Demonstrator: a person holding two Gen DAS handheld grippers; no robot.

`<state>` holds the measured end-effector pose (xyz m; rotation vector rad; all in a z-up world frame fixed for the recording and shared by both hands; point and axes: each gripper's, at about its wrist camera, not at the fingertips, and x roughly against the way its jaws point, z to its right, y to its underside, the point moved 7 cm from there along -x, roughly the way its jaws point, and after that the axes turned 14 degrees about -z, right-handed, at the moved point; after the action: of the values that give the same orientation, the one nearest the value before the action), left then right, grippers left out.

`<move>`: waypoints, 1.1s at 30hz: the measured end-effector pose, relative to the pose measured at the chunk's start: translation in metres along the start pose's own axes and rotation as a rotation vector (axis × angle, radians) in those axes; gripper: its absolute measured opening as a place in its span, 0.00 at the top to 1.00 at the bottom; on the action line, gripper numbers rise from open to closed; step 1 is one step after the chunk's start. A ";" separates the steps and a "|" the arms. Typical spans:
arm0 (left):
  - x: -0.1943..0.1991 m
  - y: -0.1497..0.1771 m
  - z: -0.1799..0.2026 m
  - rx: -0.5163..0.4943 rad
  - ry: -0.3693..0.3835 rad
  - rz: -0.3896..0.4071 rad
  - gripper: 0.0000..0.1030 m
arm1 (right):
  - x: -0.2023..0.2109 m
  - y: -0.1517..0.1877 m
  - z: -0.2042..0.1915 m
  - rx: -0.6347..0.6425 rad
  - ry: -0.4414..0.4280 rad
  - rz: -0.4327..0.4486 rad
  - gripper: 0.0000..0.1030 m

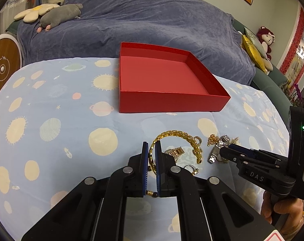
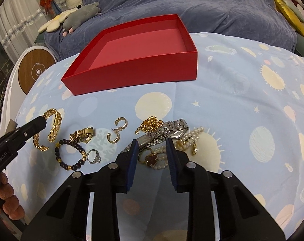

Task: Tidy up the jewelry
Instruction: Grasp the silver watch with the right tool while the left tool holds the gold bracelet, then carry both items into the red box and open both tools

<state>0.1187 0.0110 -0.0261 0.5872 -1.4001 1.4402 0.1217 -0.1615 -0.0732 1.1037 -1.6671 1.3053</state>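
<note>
An open red box (image 1: 160,78) stands on the blue patterned cloth, also in the right wrist view (image 2: 136,68). My left gripper (image 1: 152,148) is shut on one side of a gold leaf bangle (image 1: 184,138), which also shows in the right wrist view (image 2: 53,128). My right gripper (image 2: 152,146) is open just above a silver watch (image 2: 166,132), a pearl strand (image 2: 184,138) and a red clover bracelet (image 2: 151,158). A dark bead bracelet (image 2: 71,154), a ring (image 2: 93,156), gold hoop earrings (image 2: 117,130) and a gold watch (image 2: 81,135) lie between the grippers.
The table cloth (image 1: 51,120) drops off at its left and front edges. A sofa under a blue-grey cover (image 1: 152,20) stands behind the table with plush toys (image 1: 59,16). A round wooden panel (image 2: 34,70) stands at the left.
</note>
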 end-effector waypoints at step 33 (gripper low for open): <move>-0.007 0.002 0.004 -0.003 0.011 -0.013 0.96 | -0.012 -0.014 0.003 0.011 0.071 -0.017 0.85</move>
<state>0.1185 0.0050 -0.0318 0.5845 -1.3872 1.4291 0.1389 -0.1640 -0.0800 1.0632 -1.5968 1.3289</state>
